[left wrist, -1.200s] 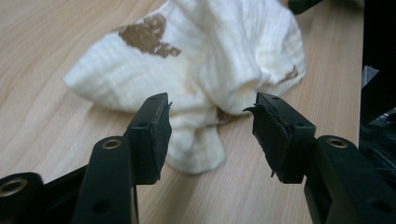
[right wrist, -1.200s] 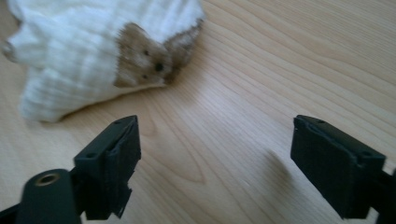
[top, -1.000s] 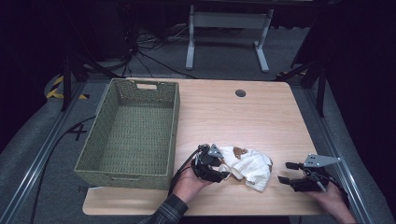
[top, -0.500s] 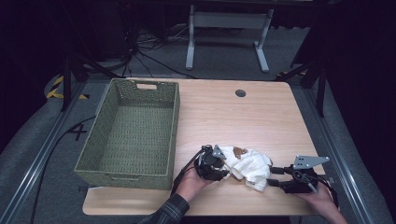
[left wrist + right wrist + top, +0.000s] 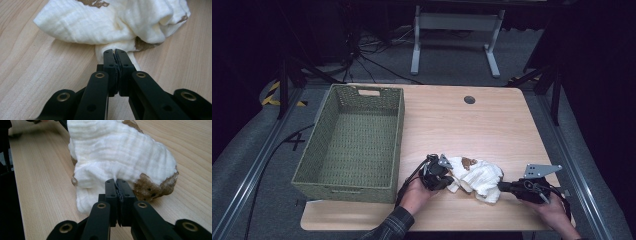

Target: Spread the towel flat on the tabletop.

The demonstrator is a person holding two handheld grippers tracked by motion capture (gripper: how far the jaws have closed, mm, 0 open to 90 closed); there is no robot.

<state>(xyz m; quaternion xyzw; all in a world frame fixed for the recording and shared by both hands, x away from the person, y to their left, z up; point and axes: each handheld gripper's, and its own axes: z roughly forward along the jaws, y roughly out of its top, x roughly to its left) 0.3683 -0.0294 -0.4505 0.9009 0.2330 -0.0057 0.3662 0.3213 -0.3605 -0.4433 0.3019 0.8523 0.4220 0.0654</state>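
Fingers of right gripper [image 5: 503, 186] now reached the cloth [image 5: 477, 175], pressed together at its edge, left gripper [image 5: 451, 176] still pinching cloth

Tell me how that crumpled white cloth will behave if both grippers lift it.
The cloth would probably sag between the grips: it lies in soft folds, so it looks floppy. It likely weighs little, being thin gauzy weave. Slipping seems unlikely, since the left hand-held gripper pinches a bunched corner.

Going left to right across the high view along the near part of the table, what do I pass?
Woven basket → left tongs, shut on the cloth's left edge → white cloth with brown patches → right tongs, at the cloth's right edge → bare table edge.
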